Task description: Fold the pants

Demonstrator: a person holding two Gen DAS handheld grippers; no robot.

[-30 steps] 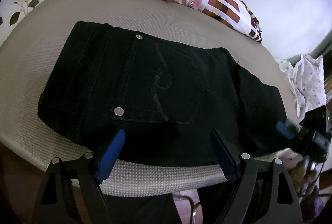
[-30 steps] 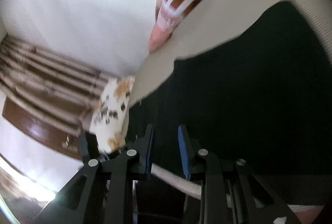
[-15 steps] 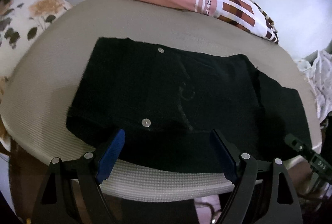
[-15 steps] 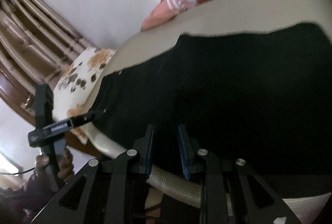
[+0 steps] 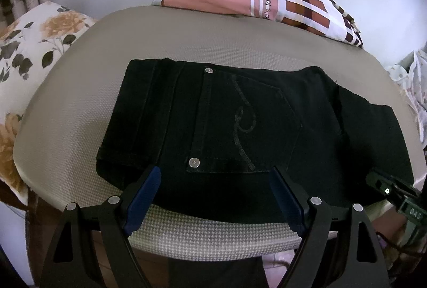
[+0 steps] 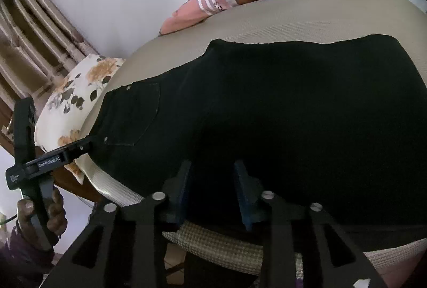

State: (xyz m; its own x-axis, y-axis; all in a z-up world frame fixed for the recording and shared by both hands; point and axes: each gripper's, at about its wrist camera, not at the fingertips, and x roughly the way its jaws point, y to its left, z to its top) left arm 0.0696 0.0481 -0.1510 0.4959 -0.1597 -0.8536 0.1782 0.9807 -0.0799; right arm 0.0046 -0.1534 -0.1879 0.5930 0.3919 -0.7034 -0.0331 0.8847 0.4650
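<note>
Black pants lie folded flat on a beige padded table, back pocket and two rivets facing up. My left gripper hovers open over their near edge, blue pads wide apart and nothing pinched. In the right wrist view the pants fill the middle. My right gripper sits at the near hem with its jaws opening; dark fabric lies between the pads, which stand apart from it. The left gripper, held by a hand, shows at the pants' left end. The right gripper's body peeks in at the right.
A folded pink, brown and white checked cloth rests at the table's far edge against a white wall. A floral pillow lies off the left end and a pale printed cloth off the right. The table's near rim is just below the grippers.
The right gripper's pads have spread apart at the pants' near edge, and its view has swung level across the pants. The left view tilted slightly; the pants lie as before.
</note>
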